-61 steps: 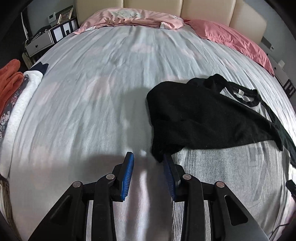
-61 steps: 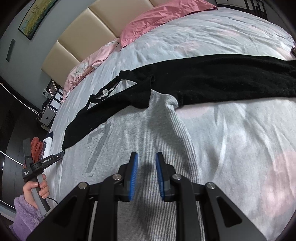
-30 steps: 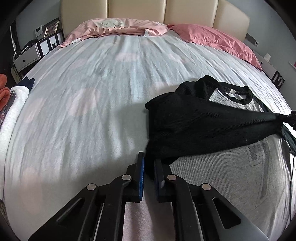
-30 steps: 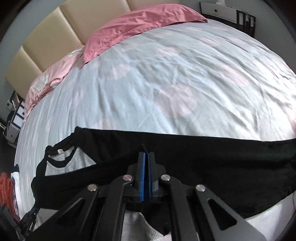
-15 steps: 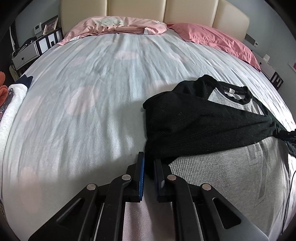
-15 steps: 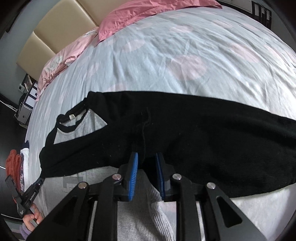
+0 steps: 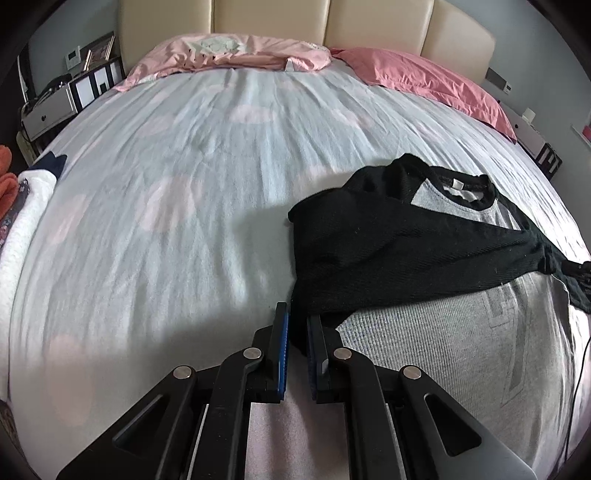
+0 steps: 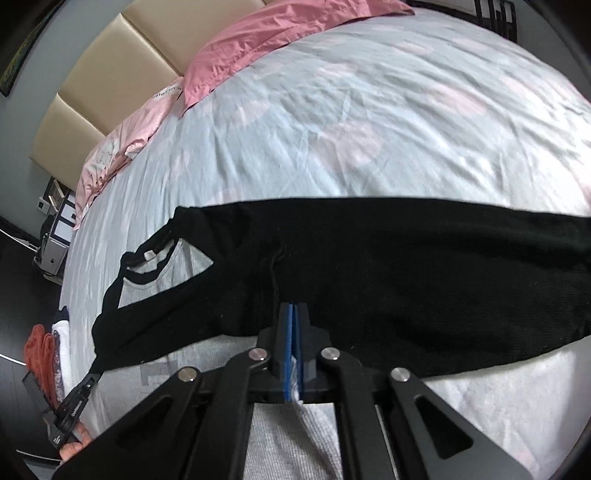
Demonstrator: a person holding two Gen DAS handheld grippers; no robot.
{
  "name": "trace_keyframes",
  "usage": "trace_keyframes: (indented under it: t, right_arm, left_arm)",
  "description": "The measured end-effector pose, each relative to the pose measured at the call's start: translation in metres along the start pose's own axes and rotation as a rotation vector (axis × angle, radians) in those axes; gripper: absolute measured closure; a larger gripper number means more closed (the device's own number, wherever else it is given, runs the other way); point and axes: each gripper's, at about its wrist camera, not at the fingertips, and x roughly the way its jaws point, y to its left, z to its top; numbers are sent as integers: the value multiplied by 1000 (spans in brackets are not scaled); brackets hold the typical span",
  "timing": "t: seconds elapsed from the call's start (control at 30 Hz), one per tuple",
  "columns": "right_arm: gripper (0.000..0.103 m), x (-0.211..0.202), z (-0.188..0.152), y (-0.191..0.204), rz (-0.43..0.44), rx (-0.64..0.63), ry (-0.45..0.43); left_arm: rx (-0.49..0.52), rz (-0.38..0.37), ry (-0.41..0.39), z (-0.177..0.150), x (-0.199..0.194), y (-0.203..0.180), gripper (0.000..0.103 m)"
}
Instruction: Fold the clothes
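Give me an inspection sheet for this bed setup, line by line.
Surface: bed sheet, pale with pink patches, wrinkled.
Job's things: grey shirt with black sleeves lies flat; one sleeve is folded across its chest, the other sleeve lies out to the side.
Clutter: stacked clothes at the bed's left edge.
Grippers: left tongs pinch the shirt's left edge; right tongs are shut on shirt fabric at the right sleeve's base.
Cables: thin wire at the far right edge.
Surroundings: pink pillows, beige headboard, nightstand.
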Motion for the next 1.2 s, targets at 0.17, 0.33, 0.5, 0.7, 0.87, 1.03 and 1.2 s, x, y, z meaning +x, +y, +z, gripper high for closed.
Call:
trace_keyframes:
  t: [0.17,0.33,0.5,0.7,0.87,1.03,1.2]
  right_arm:
    - [79,11,-5,-2,69,43,35]
    - [79,23,-3,-2,98,87,56]
    - [101,11,-3,2,80,71,-15]
    - [102,-22,-5,-12,45,118,-102]
    - [99,9,-19,-21,-18,104,-9]
    - [88,-5,-34,-26,11,105,-81]
    - [86,-29,-72,-31,31,89,-108]
  left_arm:
    - [-24,-23,30,-2,7,4,94]
    - [-18,-17,32,-3,9,4,93]
    - [-25,-24,25,-3,7,5,93]
    - [-11,-29,33,-2,6,3,93]
    - [24,-51,64,-4,5,3,87]
    - [-25,-127,82,-4,-8,18,62]
    - [-160,-208,74,8,-11,36,62]
